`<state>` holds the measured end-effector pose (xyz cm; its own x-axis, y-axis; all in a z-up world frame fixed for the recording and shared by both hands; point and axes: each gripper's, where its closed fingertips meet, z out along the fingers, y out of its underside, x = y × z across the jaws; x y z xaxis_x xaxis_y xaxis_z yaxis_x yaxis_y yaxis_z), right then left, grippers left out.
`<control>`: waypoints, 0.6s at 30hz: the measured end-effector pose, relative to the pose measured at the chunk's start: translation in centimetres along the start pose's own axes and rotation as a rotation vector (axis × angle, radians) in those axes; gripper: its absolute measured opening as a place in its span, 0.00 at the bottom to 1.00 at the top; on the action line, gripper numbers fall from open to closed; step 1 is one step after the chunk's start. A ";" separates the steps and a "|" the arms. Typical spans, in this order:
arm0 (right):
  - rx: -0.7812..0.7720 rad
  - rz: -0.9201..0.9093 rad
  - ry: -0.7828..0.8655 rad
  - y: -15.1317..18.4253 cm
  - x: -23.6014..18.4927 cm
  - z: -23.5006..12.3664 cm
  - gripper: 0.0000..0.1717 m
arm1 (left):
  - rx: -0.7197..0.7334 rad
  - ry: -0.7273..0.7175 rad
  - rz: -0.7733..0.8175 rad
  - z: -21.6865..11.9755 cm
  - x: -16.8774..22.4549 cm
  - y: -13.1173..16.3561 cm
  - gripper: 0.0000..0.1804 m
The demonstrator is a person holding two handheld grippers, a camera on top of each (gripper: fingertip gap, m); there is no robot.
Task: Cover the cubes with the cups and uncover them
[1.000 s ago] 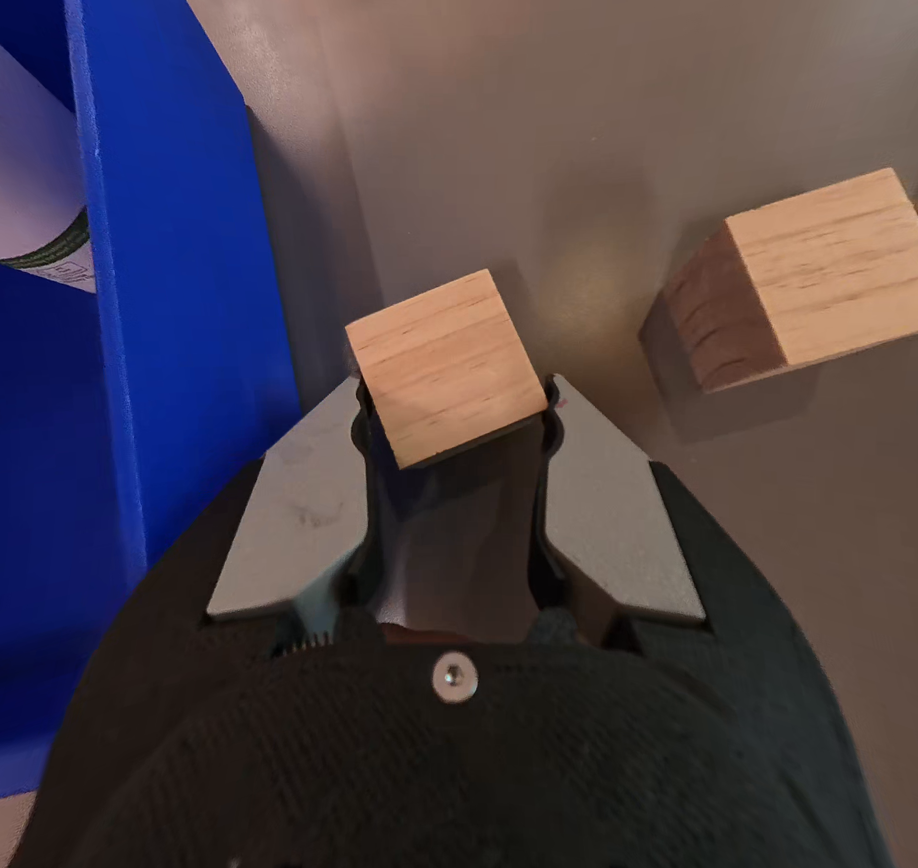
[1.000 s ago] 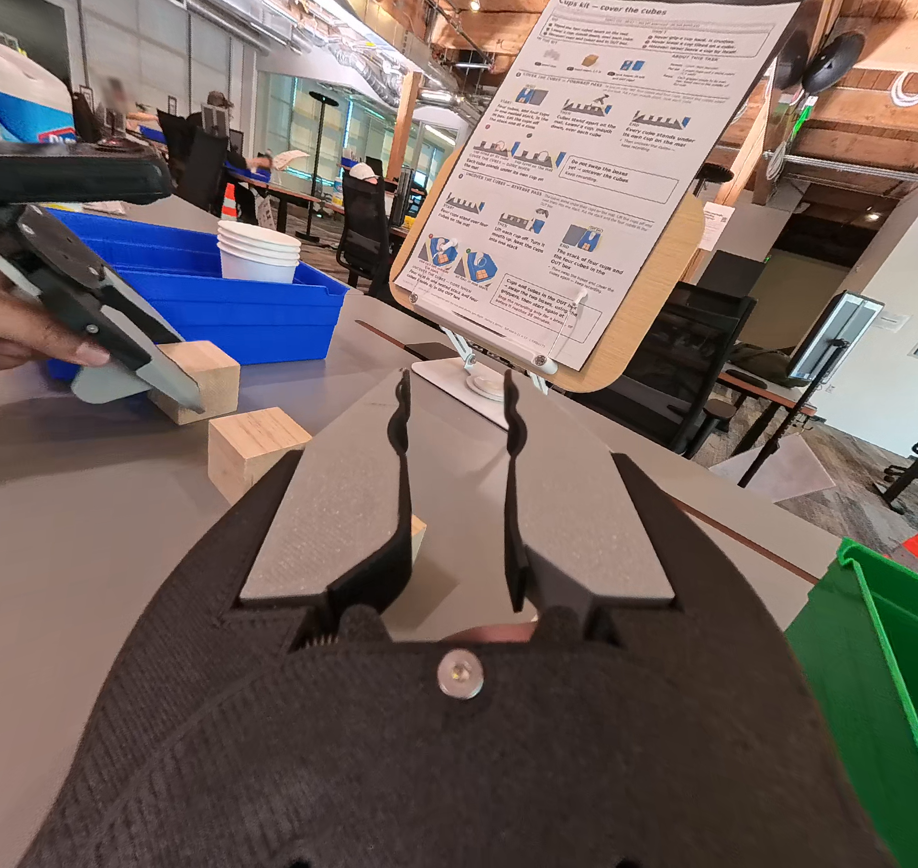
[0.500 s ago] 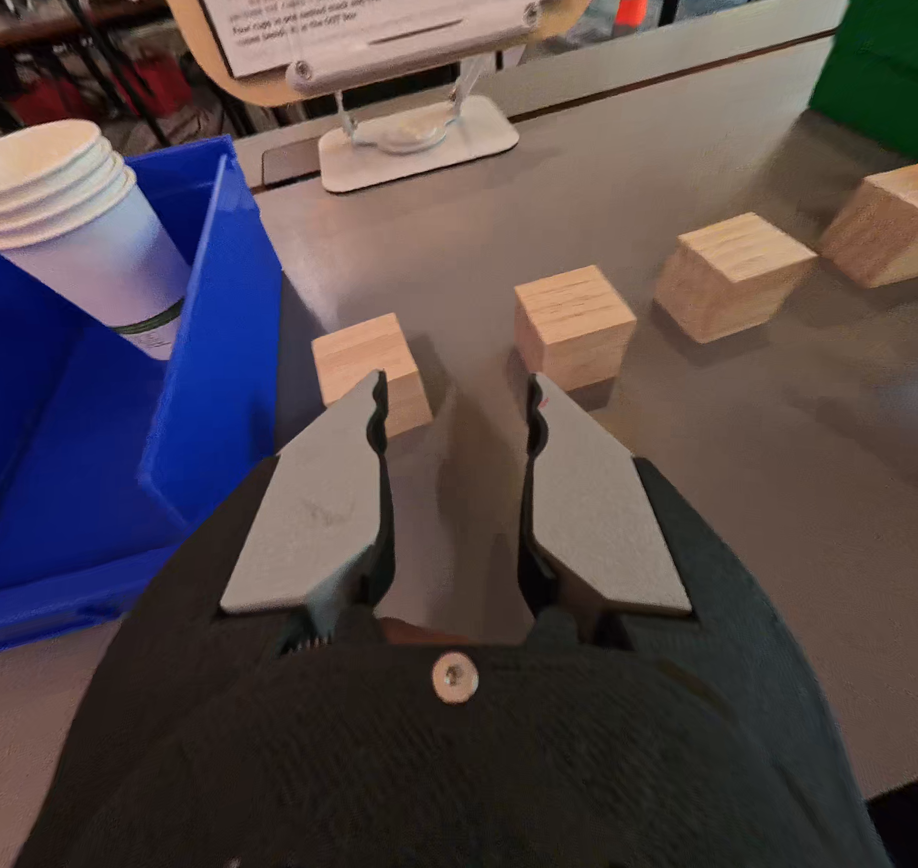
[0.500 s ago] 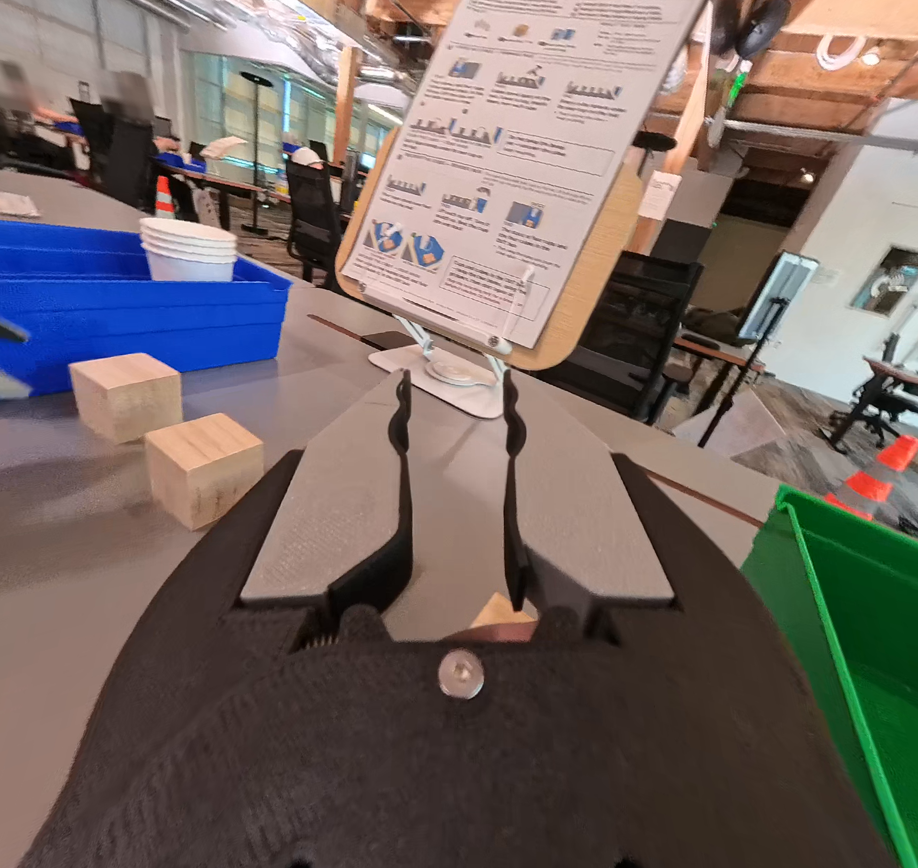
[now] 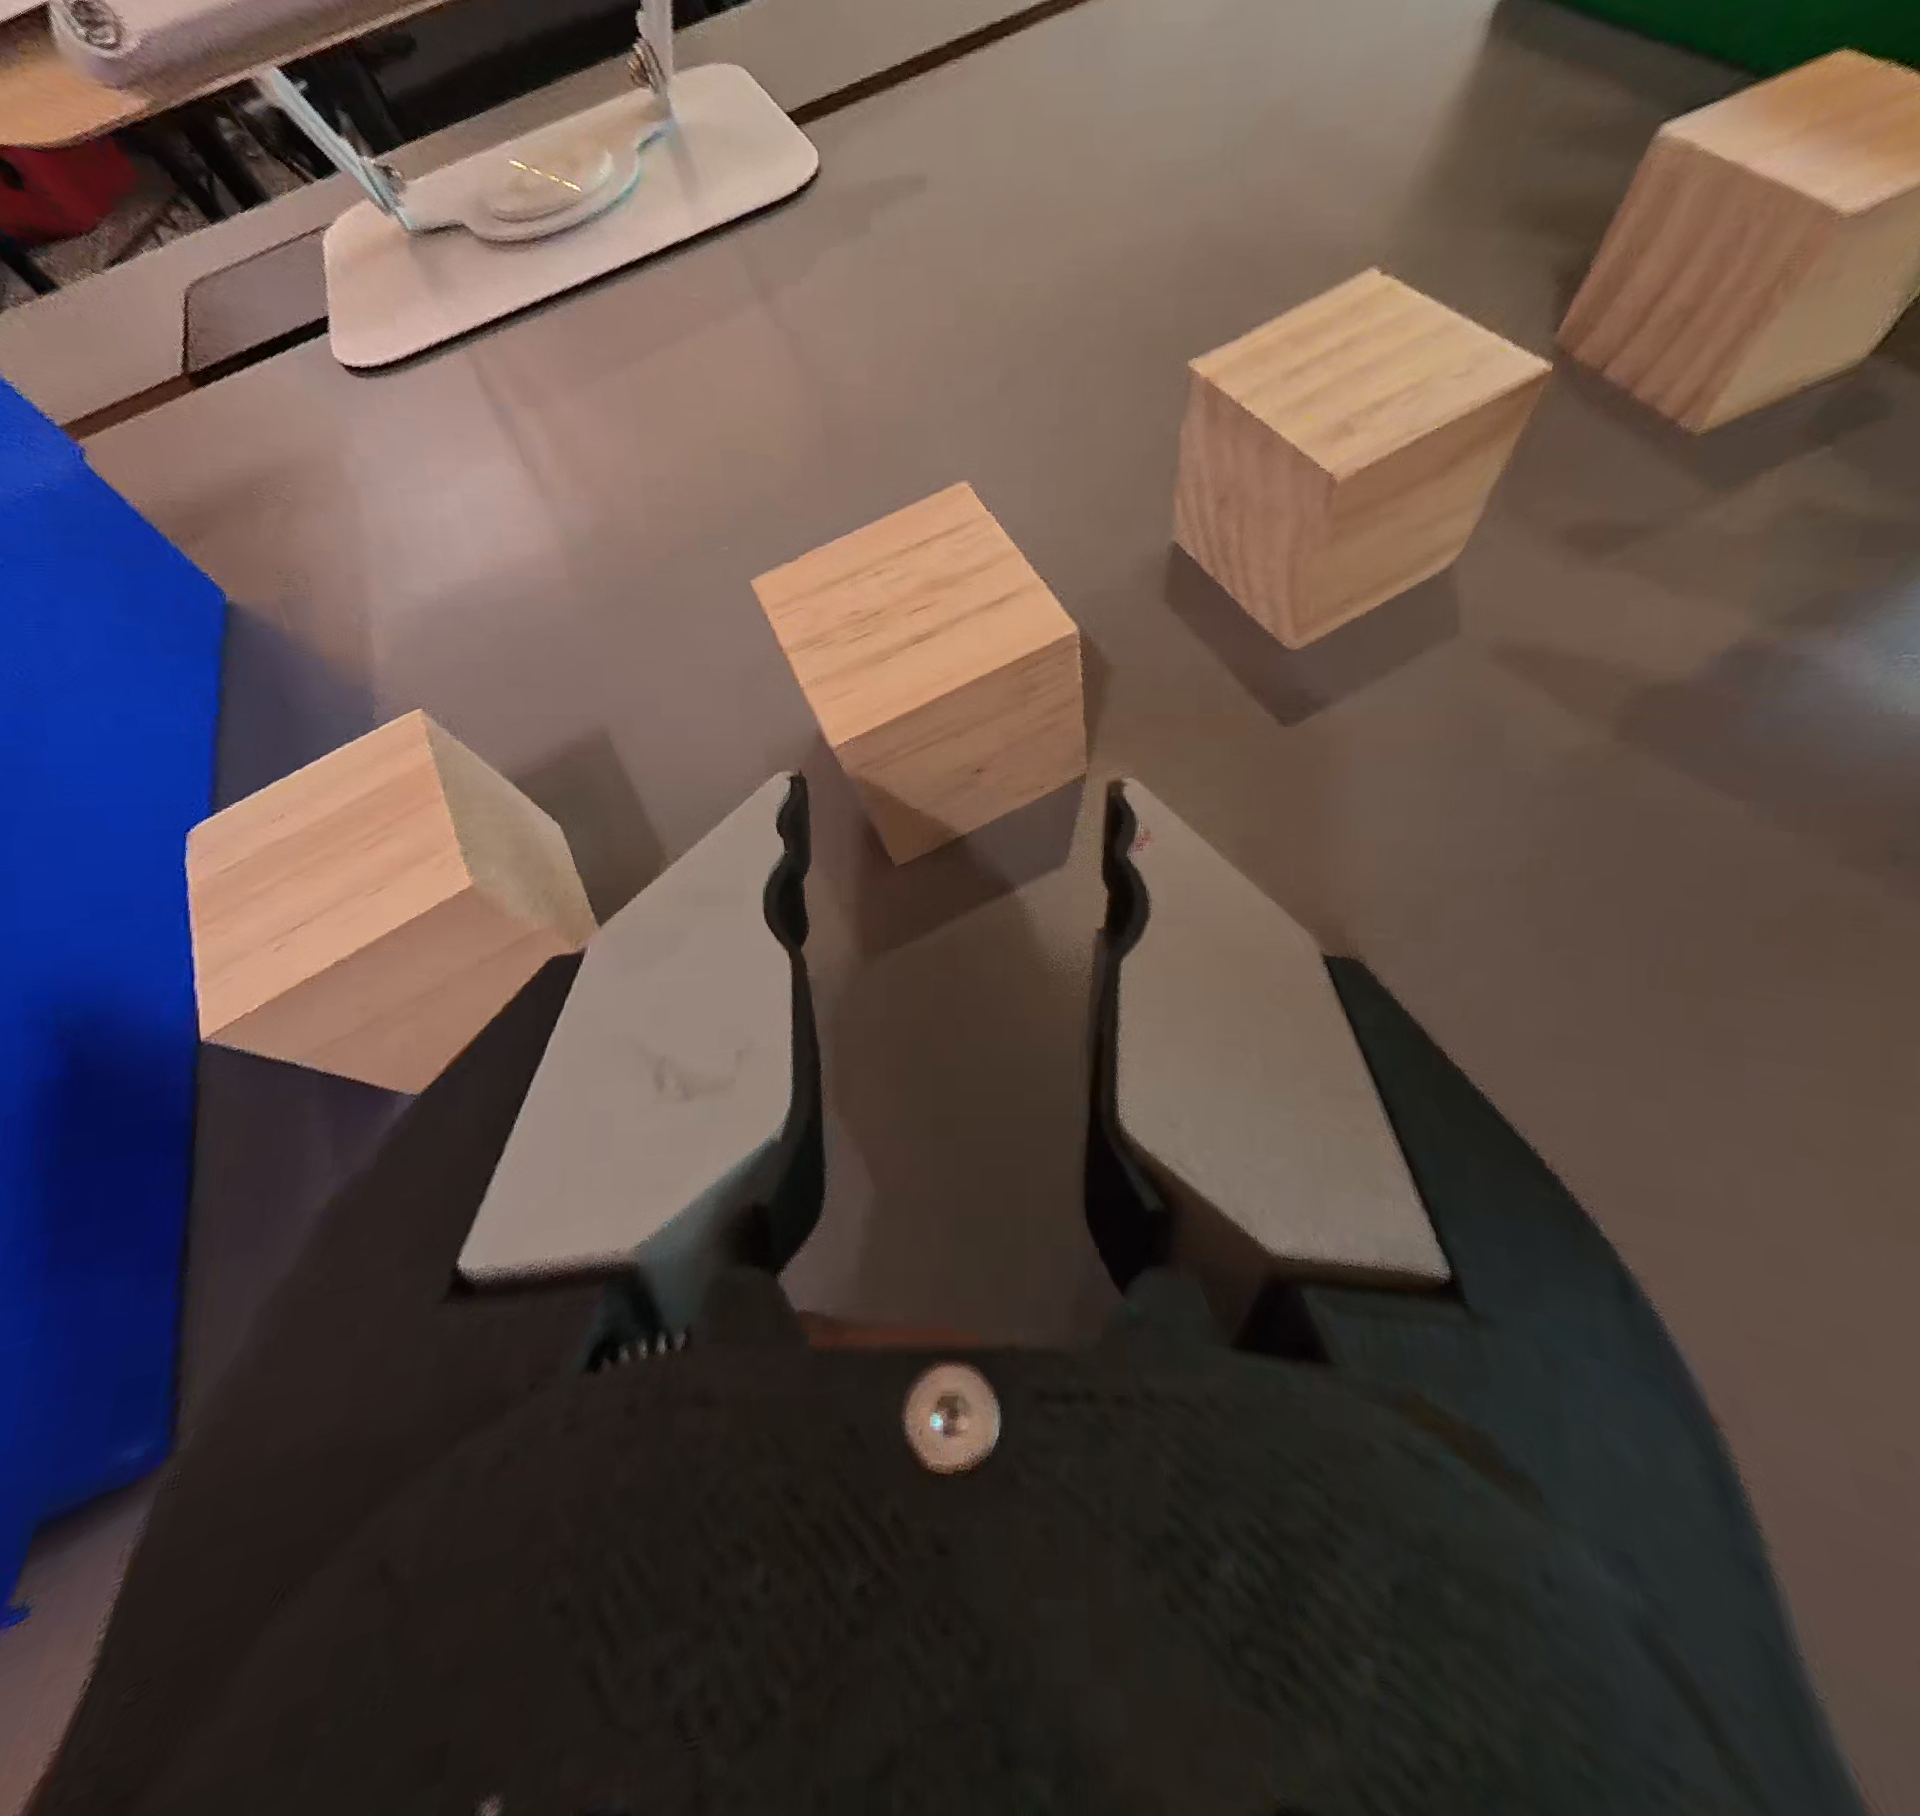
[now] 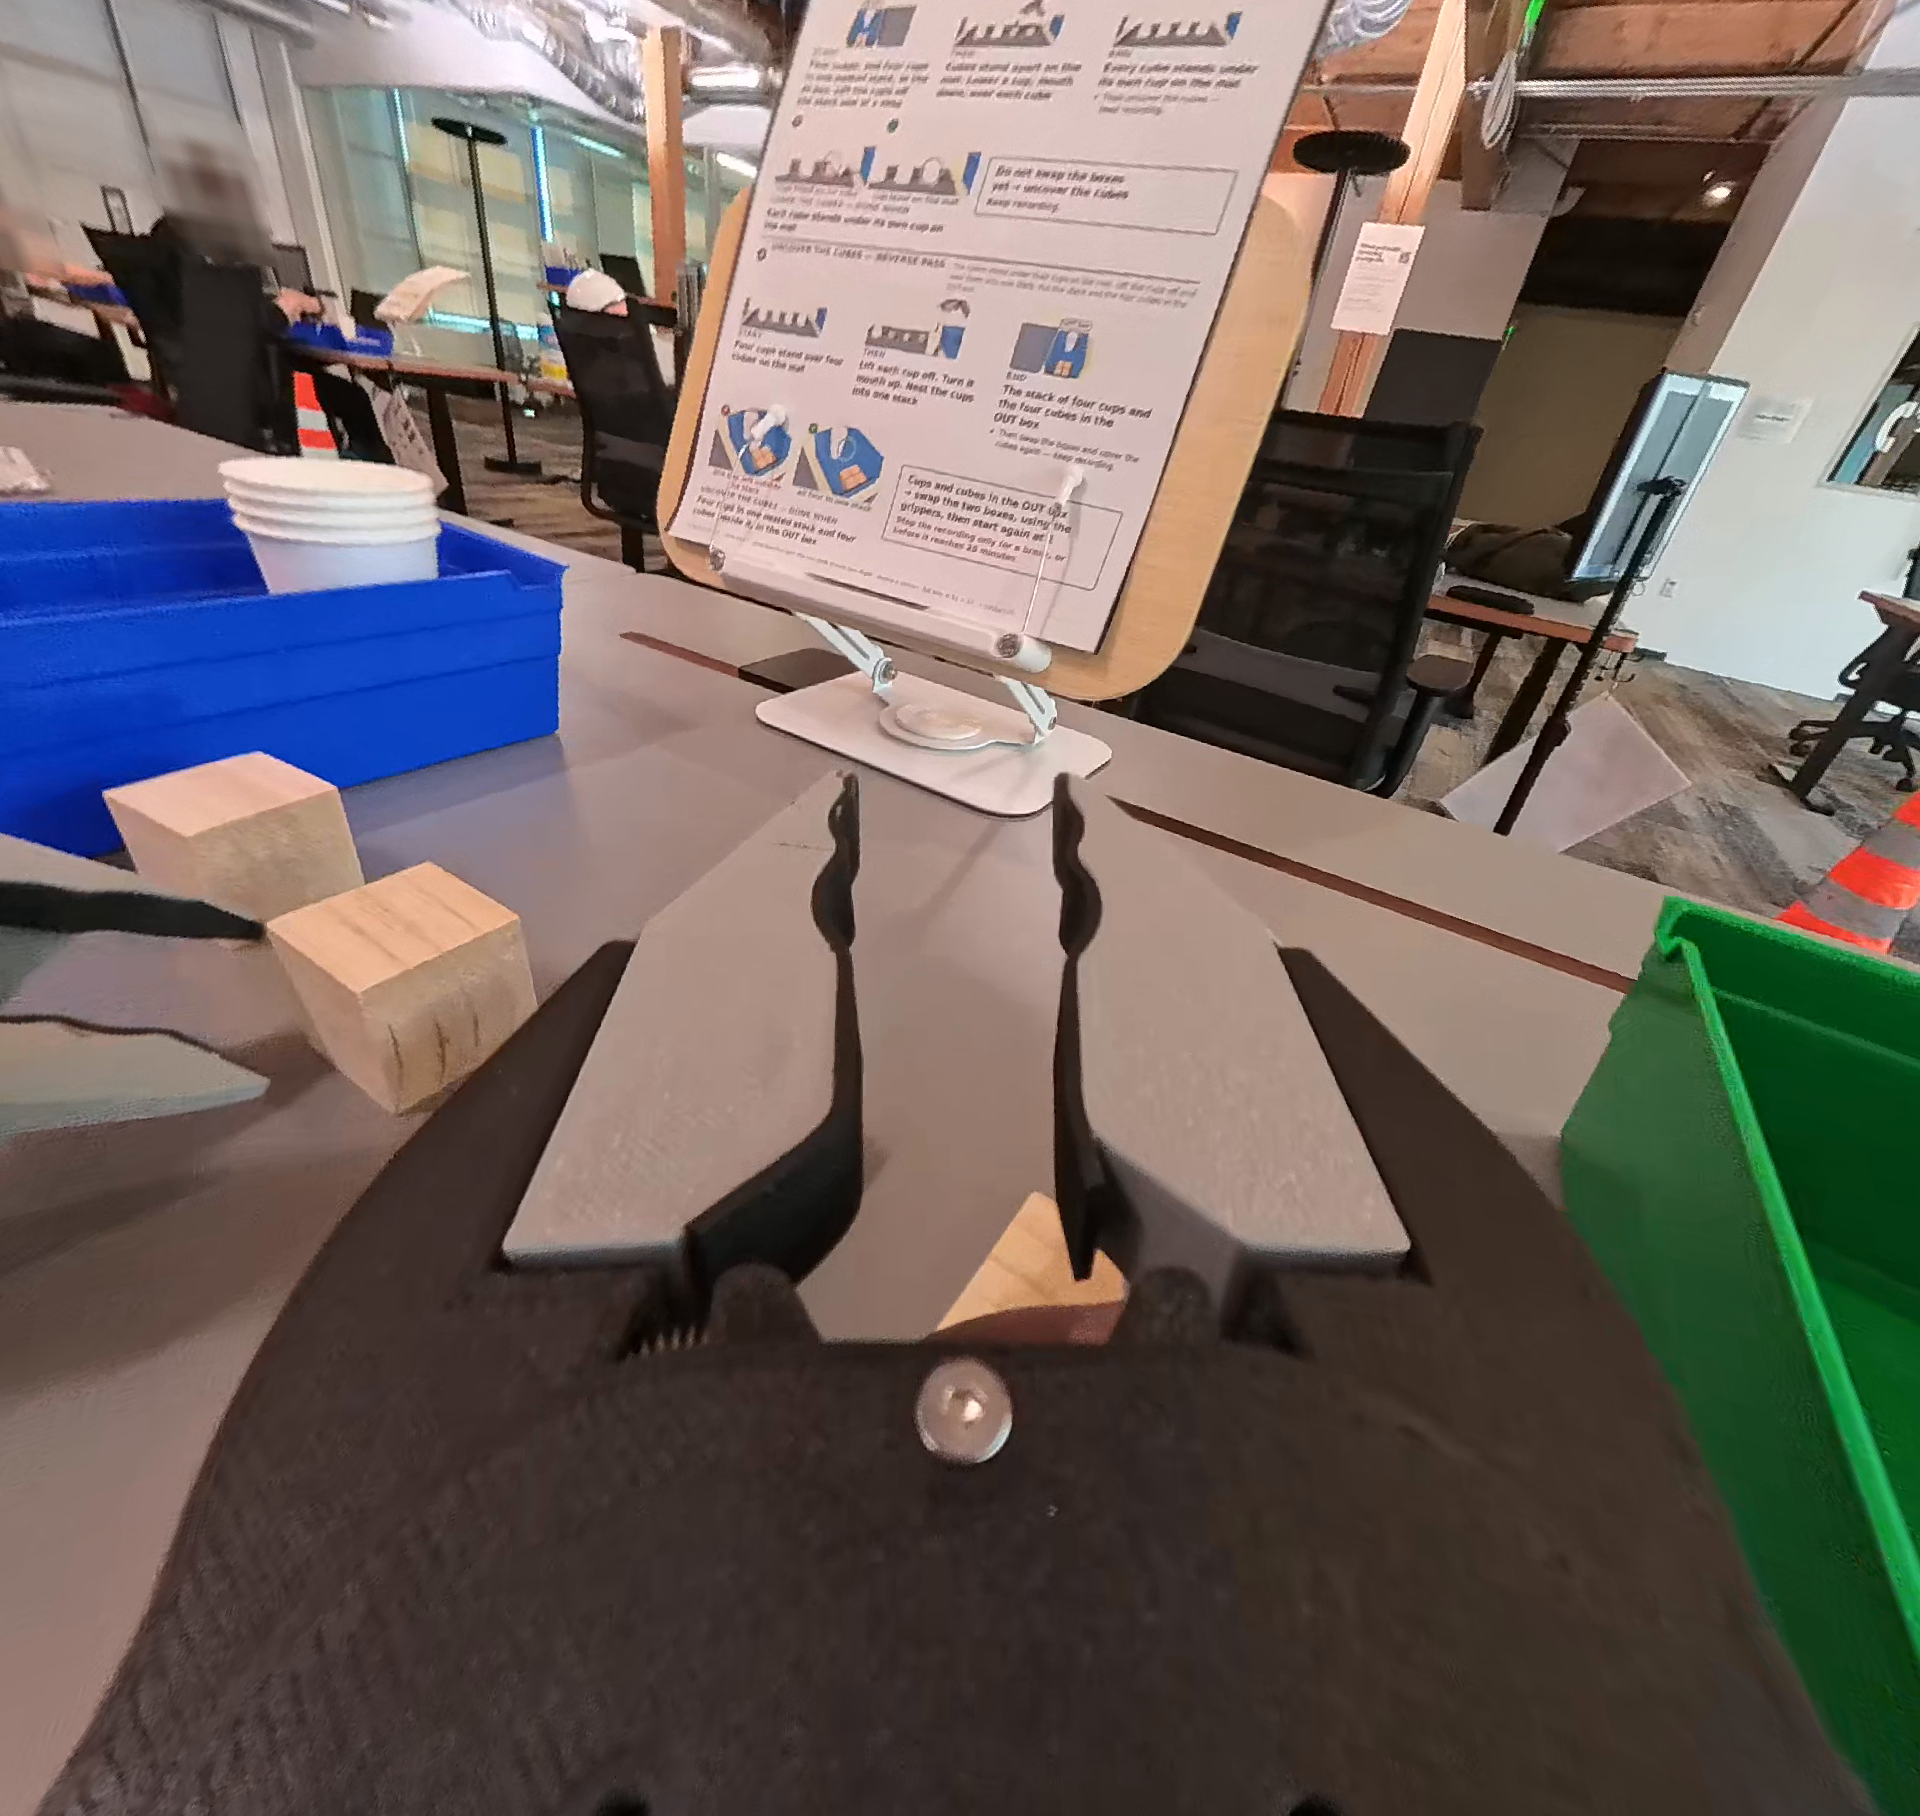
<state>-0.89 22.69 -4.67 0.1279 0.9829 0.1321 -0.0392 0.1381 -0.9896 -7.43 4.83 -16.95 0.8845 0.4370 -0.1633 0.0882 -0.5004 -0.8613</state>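
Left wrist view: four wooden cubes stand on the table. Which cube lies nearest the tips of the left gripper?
The second cube from the left, just ahead of the open left gripper; the other three stand off to the sides.

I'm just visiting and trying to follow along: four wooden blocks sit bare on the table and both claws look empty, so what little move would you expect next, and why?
Probably the left gripper swings toward the stack of white cups in the blue bin to fetch one. All four wooden cubes stand uncovered and apart on the grey table, both grippers are open and hold nothing, and the cups sit on the left gripper's side.
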 end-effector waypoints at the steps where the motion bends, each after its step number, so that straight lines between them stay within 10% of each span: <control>1: -0.007 -0.013 -0.003 0.2 -0.3 0.1 0.20 | 0.000 -0.001 0.022 0.1 0.2 0.0 0.32; 18: -0.097 -0.069 -0.021 2.4 -2.3 1.2 0.19 | 0.286 -0.117 -0.081 -2.2 -3.0 -3.4 0.24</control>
<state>-2.51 20.96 -7.27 0.1065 0.9739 0.2007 0.0649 0.1946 -0.9787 -9.40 3.52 -12.47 0.8195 0.5586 -0.1283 0.0093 -0.2368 -0.9715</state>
